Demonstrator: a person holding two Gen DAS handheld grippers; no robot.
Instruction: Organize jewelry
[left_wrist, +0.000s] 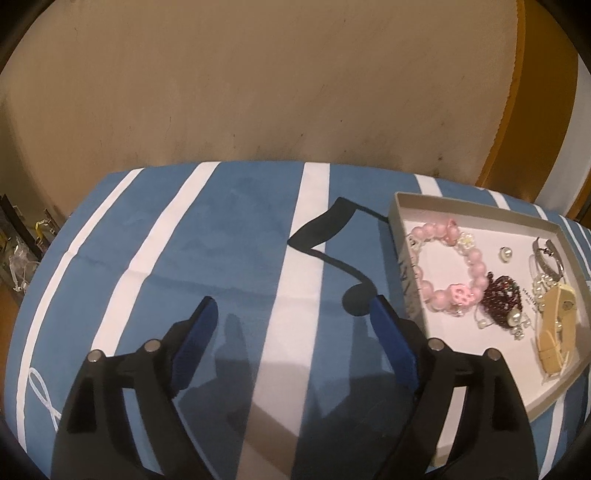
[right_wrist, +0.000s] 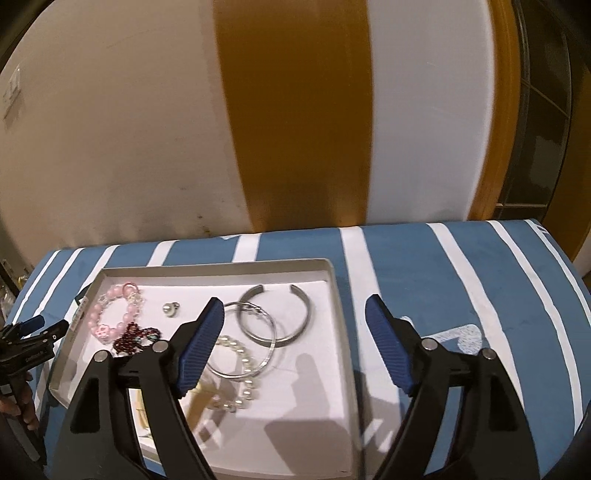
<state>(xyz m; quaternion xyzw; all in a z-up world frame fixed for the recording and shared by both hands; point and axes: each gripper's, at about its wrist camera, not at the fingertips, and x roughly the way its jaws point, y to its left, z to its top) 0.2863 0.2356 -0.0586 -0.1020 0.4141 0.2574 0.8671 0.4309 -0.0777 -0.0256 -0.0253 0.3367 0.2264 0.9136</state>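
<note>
We see our left gripper (left_wrist: 293, 310) hanging wide open over the blue cloth with white stripes (left_wrist: 229, 221), nothing between its blue ribbed pads; a black ribbon-like mark (left_wrist: 334, 240) lies on the cloth just ahead of its right finger. The shallow grey cardboard tray with a white floor (left_wrist: 480, 208) sits to that gripper's right, apart from the fingers.

Our right gripper (right_wrist: 295, 314) is also spread wide and empty. Its left finger hangs above the tray, while its right finger is over the striped cloth beyond the tray's right wall.

Inside the tray we find a pink bead bracelet with a pink flower charm (right_wrist: 110, 319), a heap of dark red beads (right_wrist: 133, 338), a single pearl stud (right_wrist: 170, 308), an open silver cuff bangle (right_wrist: 299, 325), a thin silver hoop (right_wrist: 266, 354), a strand of white pearls (right_wrist: 245, 363) and a cream-coloured piece (left_wrist: 554, 325) partly hidden behind the finger.

Dark print on the tray's left wall is too blurred for us to read.
</note>
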